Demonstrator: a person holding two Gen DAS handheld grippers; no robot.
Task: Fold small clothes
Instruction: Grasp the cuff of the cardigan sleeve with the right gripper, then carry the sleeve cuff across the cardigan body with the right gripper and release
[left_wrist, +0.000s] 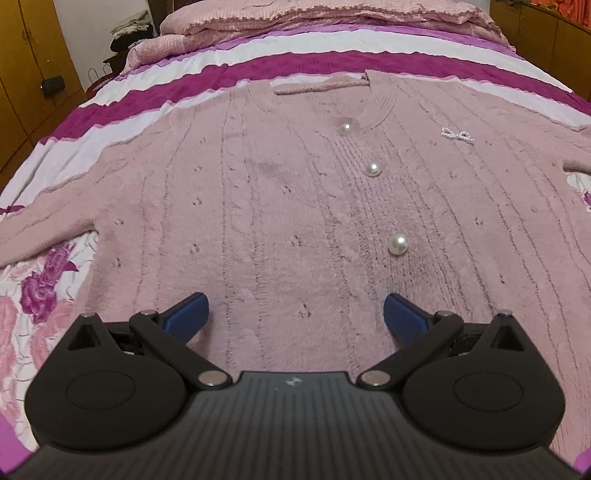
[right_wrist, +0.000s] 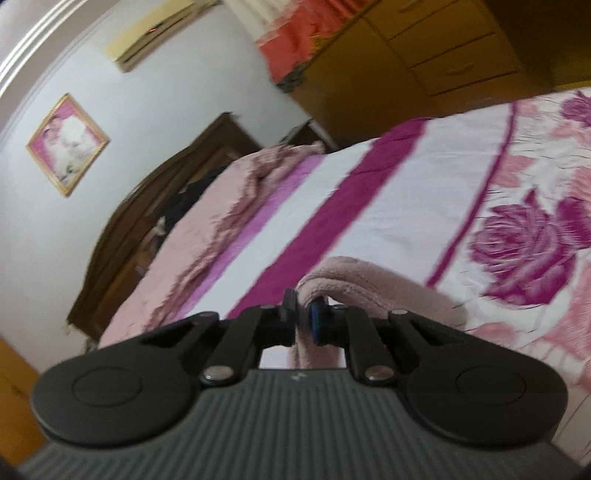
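My left gripper (left_wrist: 295, 314) is wide open and holds nothing. Its two blue fingertips (left_wrist: 188, 312) sit far apart, low over the bottom part of a pink cardigan (left_wrist: 258, 206). The cardigan lies flat on the bed (left_wrist: 122, 122), front side up, and spreads out ahead of this gripper. One sleeve (left_wrist: 40, 229) runs off to the gripper's left. Ahead and a bit to the right I see three pearl buttons (left_wrist: 373, 170) in a row going up to the neck. Further right there is a small shiny bow (left_wrist: 458, 134) on the chest. Past the cardigan are pink and purple stripes on the bed cover, then a pink blanket (left_wrist: 295, 14) at the far end.

My right gripper (right_wrist: 303, 321) is closed tight on a bit of the cardigan (right_wrist: 369, 284). The pink cloth is pinched between the fingertips and bends over in a soft hump just ahead and to the right. This view is blurry and tilted. To the gripper's left I see a wall with a framed picture (right_wrist: 68, 144) and a dark headboard (right_wrist: 155, 206). To its right, the cover shows a big purple rose (right_wrist: 528, 251).
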